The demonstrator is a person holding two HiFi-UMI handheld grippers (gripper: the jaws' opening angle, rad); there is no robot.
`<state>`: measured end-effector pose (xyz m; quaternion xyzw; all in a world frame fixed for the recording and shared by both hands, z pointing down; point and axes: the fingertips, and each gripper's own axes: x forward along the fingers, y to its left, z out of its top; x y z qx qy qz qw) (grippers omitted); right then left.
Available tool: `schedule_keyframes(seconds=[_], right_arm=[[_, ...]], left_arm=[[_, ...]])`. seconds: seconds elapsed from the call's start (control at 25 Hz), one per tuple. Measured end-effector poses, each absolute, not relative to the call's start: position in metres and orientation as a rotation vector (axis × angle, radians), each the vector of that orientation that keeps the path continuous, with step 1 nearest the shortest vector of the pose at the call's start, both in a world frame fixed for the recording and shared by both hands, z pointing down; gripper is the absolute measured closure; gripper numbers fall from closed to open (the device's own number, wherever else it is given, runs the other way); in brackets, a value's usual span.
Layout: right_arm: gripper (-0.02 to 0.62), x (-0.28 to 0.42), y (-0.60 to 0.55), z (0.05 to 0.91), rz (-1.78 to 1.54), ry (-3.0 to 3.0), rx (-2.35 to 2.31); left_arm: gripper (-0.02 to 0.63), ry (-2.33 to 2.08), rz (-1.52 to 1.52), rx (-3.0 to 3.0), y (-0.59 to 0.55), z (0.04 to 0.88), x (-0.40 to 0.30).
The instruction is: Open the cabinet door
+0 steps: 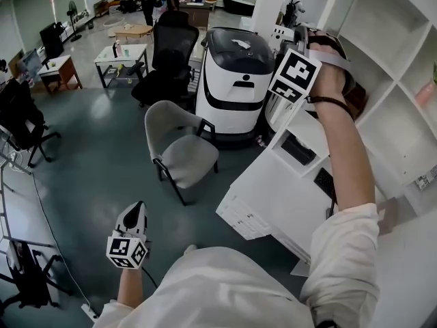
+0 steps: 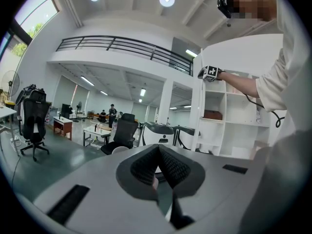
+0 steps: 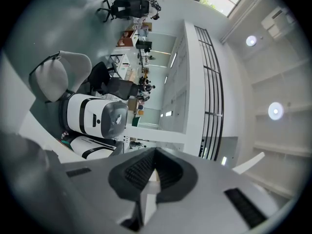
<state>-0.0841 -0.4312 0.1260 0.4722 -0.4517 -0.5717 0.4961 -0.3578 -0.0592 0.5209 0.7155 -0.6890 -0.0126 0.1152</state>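
The tall white cabinet door (image 1: 273,183) stands ajar in front of the white shelf unit (image 1: 399,67). In the head view my right gripper (image 1: 300,46) is raised at the door's top, its tips hidden behind its marker cube. The right gripper view shows that gripper (image 3: 155,155) shut on the door's thin white edge (image 3: 145,201), which runs down between the jaws. From the left gripper view the door (image 2: 197,113) appears edge-on, with the right gripper (image 2: 209,73) at its top. My left gripper (image 1: 138,209) hangs low at the left, away from the cabinet, shut (image 2: 157,150) with nothing in it.
A grey chair (image 1: 181,145) and a white-and-black machine (image 1: 235,80) stand close to the door's left. A black office chair (image 1: 167,53), small tables (image 1: 121,57) and people are farther back. Open shelf compartments fill the right side.
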Motion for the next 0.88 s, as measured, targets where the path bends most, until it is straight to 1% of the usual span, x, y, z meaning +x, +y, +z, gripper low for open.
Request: schedule_keyframes(seconds=[0.44,0.72,0.84,0.88], right_arm=[[0.589,-0.089,-0.425,0.124,-1.44,-1.167,1.133],[0.532,-0.095,-0.412,0.12,-1.486,-1.259,1.12],[0.485,-0.099,-0.401,0.116,-1.529,-1.304,1.126],[0.478,-0.1,-0.397,0.114,-1.546,-1.317,1.129]], left_arm=[[0.606,-1.991,-0.028,2.126,-0.073,0.52,-0.341],[0.606,-1.953,-0.02,2.162,-0.088,0.517,-0.328],[0.606,-1.931,-0.018,2.18,-0.094,0.519,-0.322],[0.606,-1.924,-0.017,2.185,-0.096,0.519,-0.321]])
